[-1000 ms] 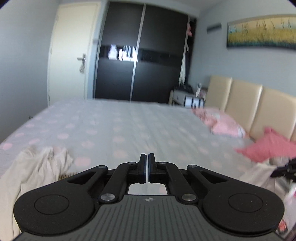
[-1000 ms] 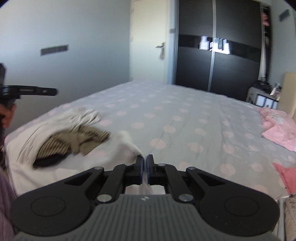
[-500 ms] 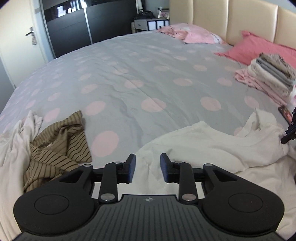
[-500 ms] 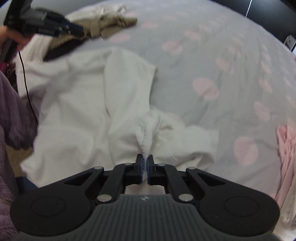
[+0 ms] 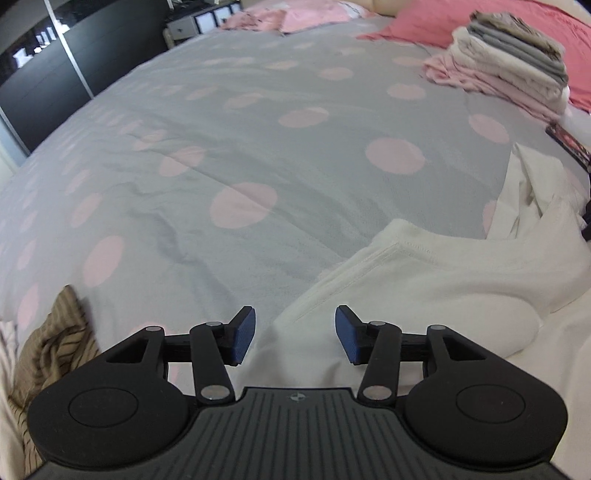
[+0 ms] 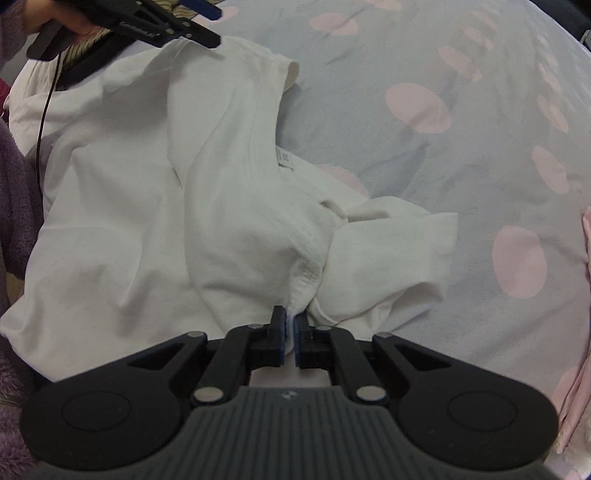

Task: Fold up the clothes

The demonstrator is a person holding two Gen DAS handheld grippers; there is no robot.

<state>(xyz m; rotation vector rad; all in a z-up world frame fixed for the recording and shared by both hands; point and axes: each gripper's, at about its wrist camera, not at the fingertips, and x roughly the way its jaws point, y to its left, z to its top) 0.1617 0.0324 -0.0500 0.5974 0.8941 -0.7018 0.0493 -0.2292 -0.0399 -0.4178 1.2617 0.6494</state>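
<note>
Grey bedding [image 5: 295, 122] with pale pink dots is spread across the bed, and a white T-shirt [image 6: 147, 206] is laid rumpled on it at the near edge. A bunched fold of the white T-shirt by its ribbed neckline is pinched between the closed pads of the right hand-held gripper [image 6: 290, 332], which is pointed steeply down at the cloth. The left hand-held gripper [image 5: 295, 334] is held over one sleeve edge of the white T-shirt; its jaws are opening, cloth is seen below the gap, and nothing is pressed by the blue pads [image 5: 244, 334]. In the right wrist view the same left hand-held gripper [image 6: 199, 22] is seen at the far corner of the white T-shirt, carried by a hand [image 6: 70, 18]. A striped brown garment [image 5: 55, 347] is heaped just beside the white T-shirt. A stack of folded clothes [image 5: 509, 62] is set well apart from the white T-shirt, beside a red pillow [image 5: 424, 18].
</note>
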